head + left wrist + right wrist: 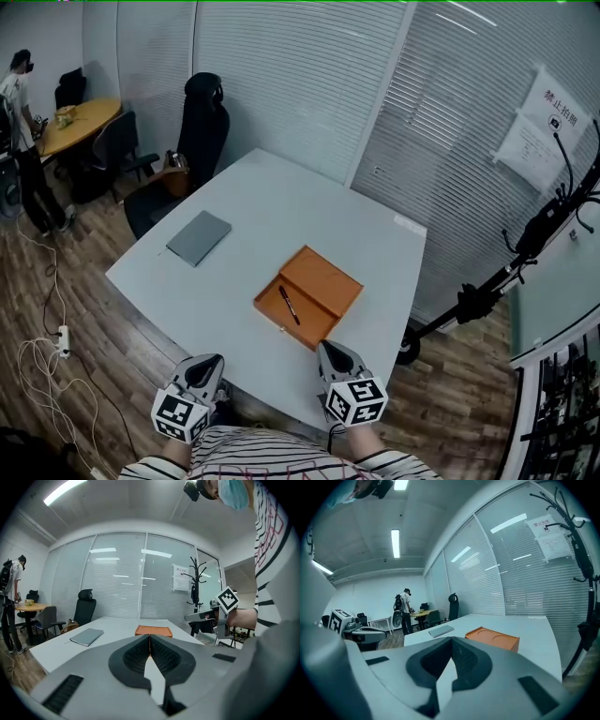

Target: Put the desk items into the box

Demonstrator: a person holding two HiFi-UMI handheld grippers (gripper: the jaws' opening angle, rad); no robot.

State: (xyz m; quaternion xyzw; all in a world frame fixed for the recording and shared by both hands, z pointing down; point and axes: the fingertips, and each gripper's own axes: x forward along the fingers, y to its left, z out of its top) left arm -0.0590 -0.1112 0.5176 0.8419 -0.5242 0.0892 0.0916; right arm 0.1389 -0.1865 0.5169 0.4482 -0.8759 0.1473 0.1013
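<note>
The orange rectangular box (323, 279) lay open on the pale grey bench (272, 202), near the near edge and toward its right end. It showed as two halves touching side by side; whether a hinge joined them could not be made out. The slim black pen (289, 305) lay inside the nearer, hollow half. The flat grey notebook (199, 237) lay closed near the left edge of the bench, well apart from the box.

The left claw (214, 360) was held at the near edge, left of the box. In the left gripper view the left claw (149, 641) was clenched, ribbed pads meeting, with nothing between them. Beyond it only the side wall of the box (153, 630) showed, so the pen was hidden. The notebook (86, 636) appeared to the left.

The right claw (326, 348) was held at the near edge, just short of the box. In the right gripper view the right claw (451, 644) was likewise clenched and empty. There the box (492, 638) showed its top face and one wall only, and the notebook (441, 630) lay farther off.

A black office chair (202, 122) stood at the far left edge of the bench. The operator's striped sleeves (272, 455) were cut off by the lower frame border.
</note>
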